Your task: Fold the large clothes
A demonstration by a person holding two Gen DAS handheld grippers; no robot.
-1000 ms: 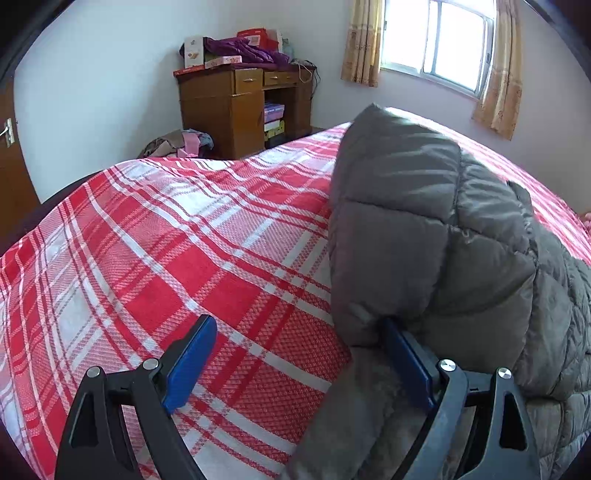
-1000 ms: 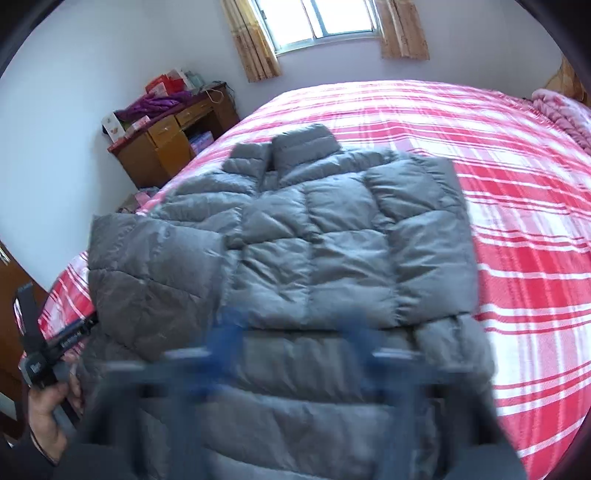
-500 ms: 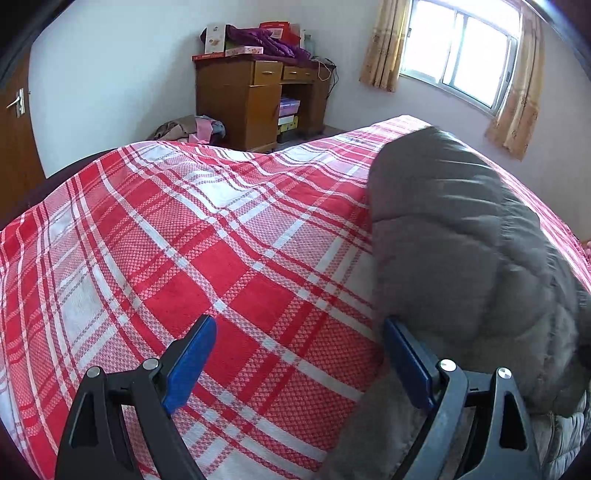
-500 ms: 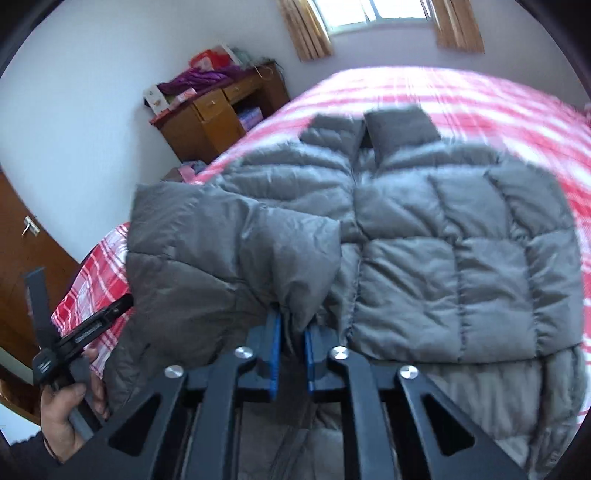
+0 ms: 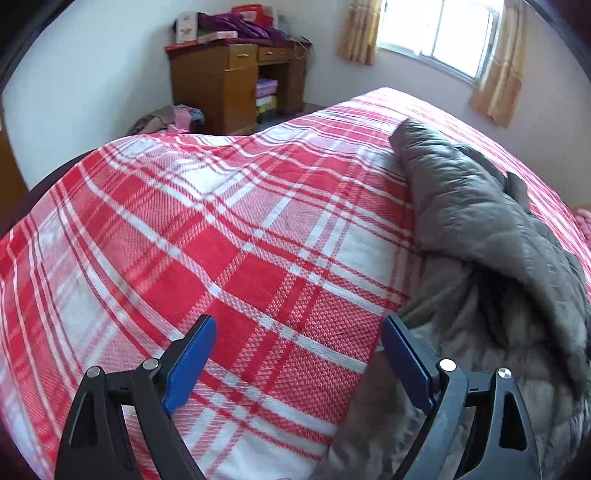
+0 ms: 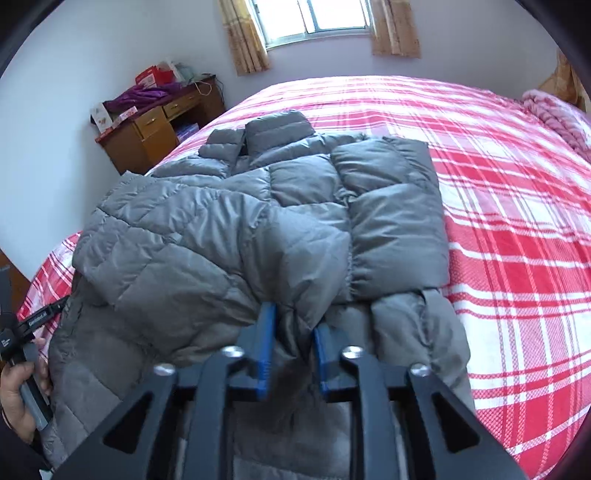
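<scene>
A grey quilted down jacket (image 6: 280, 206) lies on the red and white plaid bed (image 6: 517, 229), collar toward the window. Both of its sleeves are folded in over the body. My right gripper (image 6: 291, 332) is shut on the cuff end of the left sleeve, which lies across the jacket's middle. In the left wrist view the jacket (image 5: 480, 229) lies to the right. My left gripper (image 5: 295, 354) is open and empty over bare bedspread, its right finger (image 5: 402, 354) beside the jacket's hem. The left gripper also shows in the right wrist view (image 6: 22, 325), held in a hand.
A wooden desk (image 5: 229, 85) piled with boxes and purple cloth stands by the far wall, left of a curtained window (image 6: 317, 18). A heap of clothes (image 5: 166, 120) lies on the floor beside the desk. A pink knitted blanket (image 6: 554, 110) lies at the bed's far right.
My right gripper shut on the left sleeve and carried it rightward across the jacket's body. The sleeve left my open left gripper, which now sits over bare bedspread.
</scene>
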